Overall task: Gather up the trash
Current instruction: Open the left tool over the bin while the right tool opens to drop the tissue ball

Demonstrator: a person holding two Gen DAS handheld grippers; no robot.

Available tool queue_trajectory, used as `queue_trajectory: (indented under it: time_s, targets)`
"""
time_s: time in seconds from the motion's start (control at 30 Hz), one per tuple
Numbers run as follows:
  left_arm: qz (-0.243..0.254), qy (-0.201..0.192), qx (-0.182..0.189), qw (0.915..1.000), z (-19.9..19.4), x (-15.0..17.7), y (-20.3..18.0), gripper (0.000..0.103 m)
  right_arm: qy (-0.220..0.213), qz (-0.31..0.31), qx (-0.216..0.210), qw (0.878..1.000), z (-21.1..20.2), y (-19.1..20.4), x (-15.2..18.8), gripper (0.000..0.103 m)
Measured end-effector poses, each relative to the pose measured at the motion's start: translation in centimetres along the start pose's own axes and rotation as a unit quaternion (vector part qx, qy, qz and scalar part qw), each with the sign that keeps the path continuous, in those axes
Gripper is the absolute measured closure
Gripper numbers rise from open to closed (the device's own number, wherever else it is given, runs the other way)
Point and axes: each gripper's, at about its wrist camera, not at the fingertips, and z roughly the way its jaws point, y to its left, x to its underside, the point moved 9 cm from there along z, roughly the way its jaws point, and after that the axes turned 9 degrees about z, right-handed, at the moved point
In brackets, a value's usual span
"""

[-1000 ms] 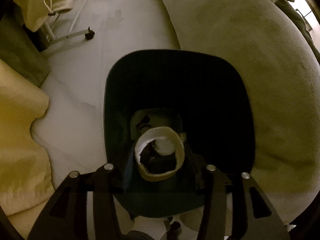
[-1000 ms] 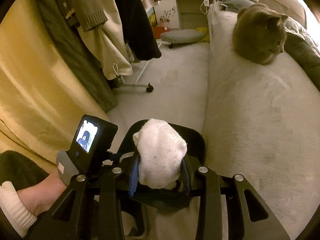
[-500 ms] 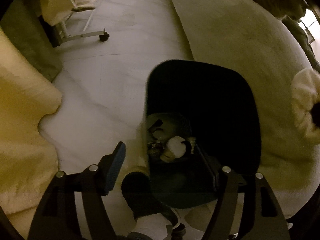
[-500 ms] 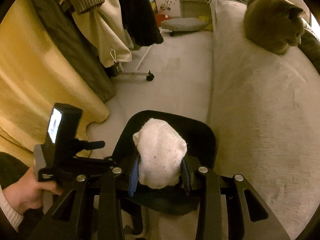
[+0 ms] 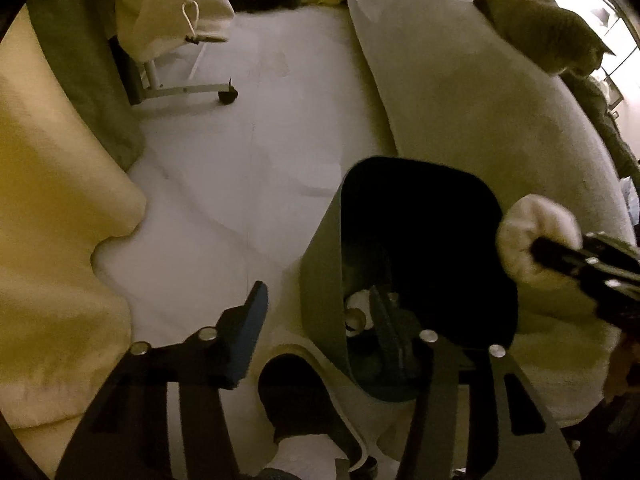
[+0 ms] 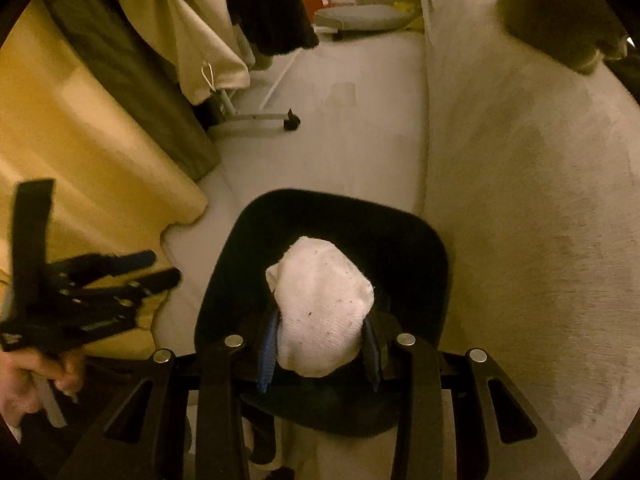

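Note:
A dark trash bin (image 5: 424, 208) stands on the pale floor beside the sofa, also in the right wrist view (image 6: 344, 216). Several bits of trash (image 5: 356, 312) lie at its bottom. My left gripper (image 5: 320, 308) is open and empty, its fingers straddling the bin's left wall. My right gripper (image 6: 320, 336) is shut on a white sock (image 6: 324, 308) and holds it over the bin's opening. In the left wrist view the sock (image 5: 536, 236) shows at the bin's right rim. The left gripper also shows in the right wrist view (image 6: 120, 276).
A grey cat (image 5: 544, 32) sits on the beige sofa (image 5: 460, 92) to the right. A yellow blanket (image 5: 48, 220) lies at left. A clothes rack with a wheeled foot (image 5: 226, 94) and hanging coats (image 6: 168, 40) stands behind. A foot in a dark slipper (image 5: 292, 396) is beside the bin.
My left gripper let a tape roll drop into the bin, opened, and moved left off the bin. My right gripper has stayed shut on the sock and moved over the bin.

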Motion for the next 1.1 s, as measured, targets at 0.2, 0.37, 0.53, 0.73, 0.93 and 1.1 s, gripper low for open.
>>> queue_trajectory:
  time_s: [0.2,0.37,0.53,0.73,0.93,1.1]
  targets:
    - [0.018,-0.042,0.004,0.999,-3.0,-1.2,-0.4,0.06,0.021,-0.008,0.01,1.0,2.0,0.2,0.6,0.067]
    - [0.024,-0.067,-0.002,0.9975,-4.9,-2.0,-0.5,0.066,0.041,-0.007,0.021,0.999,3.8,-0.2,1.3,0.066]
    - [0.033,-0.093,0.001,0.9951,-6.6,-3.3,-1.3,0.067,0.068,-0.013,0.035,0.997,6.1,-0.4,2.5,0.066]
    - [0.058,-0.123,0.005,0.9907,-9.2,-4.8,-2.5,0.067,0.078,-0.023,0.044,0.996,7.1,-0.1,2.9,0.065]
    - [0.084,-0.152,0.003,0.9848,-11.3,-5.9,-3.3,0.066,0.096,-0.025,0.056,0.993,8.1,-0.7,3.9,0.043]
    - [0.083,-0.186,0.008,0.9791,-13.3,-7.7,-3.7,0.06,0.088,-0.026,0.051,0.994,7.4,-0.7,4.0,0.031]
